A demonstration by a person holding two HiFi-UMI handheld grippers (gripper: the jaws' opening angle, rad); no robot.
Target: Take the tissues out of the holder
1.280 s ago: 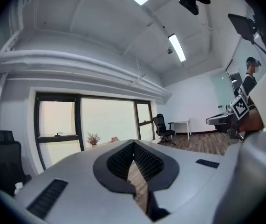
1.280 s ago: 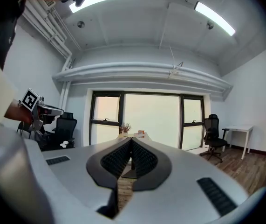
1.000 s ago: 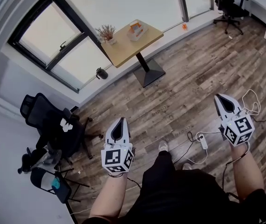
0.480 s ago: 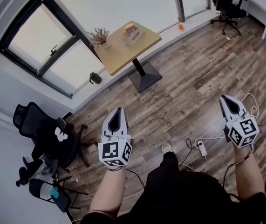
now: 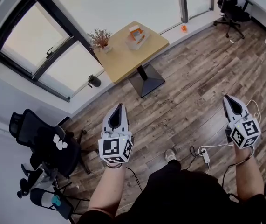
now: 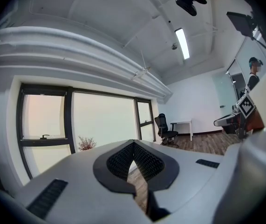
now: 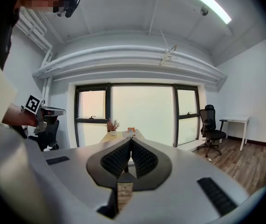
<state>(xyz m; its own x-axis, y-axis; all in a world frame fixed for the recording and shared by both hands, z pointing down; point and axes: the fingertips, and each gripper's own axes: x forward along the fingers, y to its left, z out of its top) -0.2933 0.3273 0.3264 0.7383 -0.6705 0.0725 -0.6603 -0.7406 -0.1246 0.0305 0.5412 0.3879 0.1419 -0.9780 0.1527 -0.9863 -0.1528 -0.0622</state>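
Holding both grippers out ahead of you, you have nothing in either one.

- Left gripper [image 5: 119, 107] [image 6: 133, 143]: jaws fully closed, ribbed pads meeting at the tips, nothing between them and nothing touched. Its marker cube [image 5: 115, 151] shows black-and-white square patterns, with no readable lettering.
- Right gripper [image 5: 229, 99] [image 7: 131, 140]: jaws likewise pressed together, empty, touching nothing. Its marker cube [image 5: 245, 134] carries the same kind of pattern.
- Tissue holder [image 5: 136, 33] [image 7: 131, 130]: an orange-and-white item, well apart from both grippers, on the far half of the table. Any print on it is too small to read.
- Table [image 5: 123, 55]: light wood top on a dark pedestal base, standing by the window [image 5: 44, 41].
- Potted plant [image 5: 100, 39]: on the same table top, at its window-side corner, apart from the holder.
- Floor [image 5: 188, 78]: wood planks, under both grippers.
- Power strip [image 5: 204, 154]: white, lying on the floor with its cable, near your right arm.
- Office chair [image 5: 44, 143]: black, to your left, by the wall.
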